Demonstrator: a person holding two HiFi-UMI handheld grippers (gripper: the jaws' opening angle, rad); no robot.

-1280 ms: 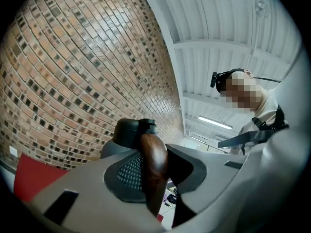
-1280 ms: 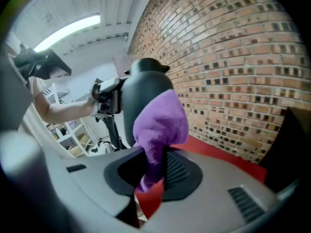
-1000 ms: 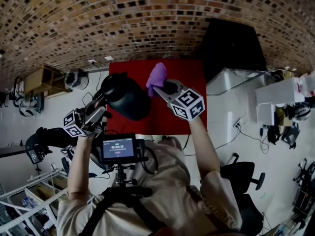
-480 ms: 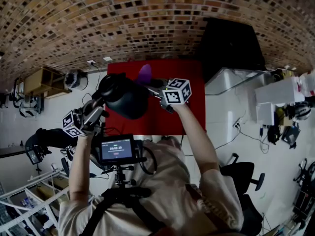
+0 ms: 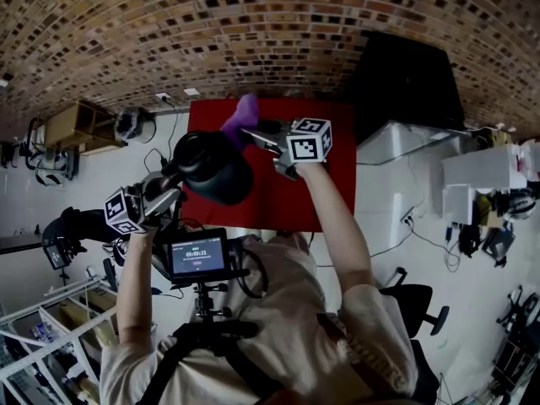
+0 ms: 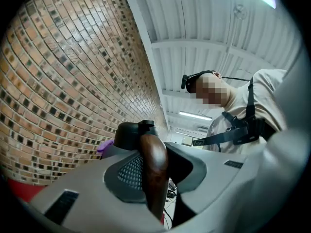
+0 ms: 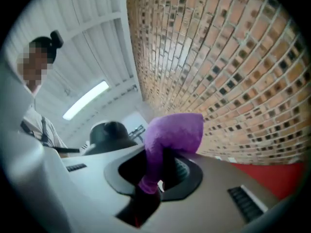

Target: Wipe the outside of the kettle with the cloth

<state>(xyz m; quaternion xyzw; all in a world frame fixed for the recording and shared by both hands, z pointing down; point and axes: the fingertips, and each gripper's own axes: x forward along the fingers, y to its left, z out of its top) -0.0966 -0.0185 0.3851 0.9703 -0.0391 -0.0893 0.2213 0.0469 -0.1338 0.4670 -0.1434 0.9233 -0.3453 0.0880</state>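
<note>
Left of centre in the head view, the left gripper (image 5: 171, 184) is clamped tight on the brown handle (image 6: 154, 161) of the black kettle (image 5: 215, 169), over the red table (image 5: 295, 201). The right gripper (image 5: 260, 135) pinches the purple cloth (image 5: 240, 115) between closed jaws, just beside the kettle's upper right.

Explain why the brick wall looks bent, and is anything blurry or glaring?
Head view: a wide lens arches the brick wall; dim overall. Left gripper view: black corners, kettle handle fairly sharp. Right gripper view: ceiling light glares, purple cloth slightly soft.

Brick wall (image 5: 253, 24), pale floor (image 5: 405, 188), red table (image 5: 270, 207)
</note>
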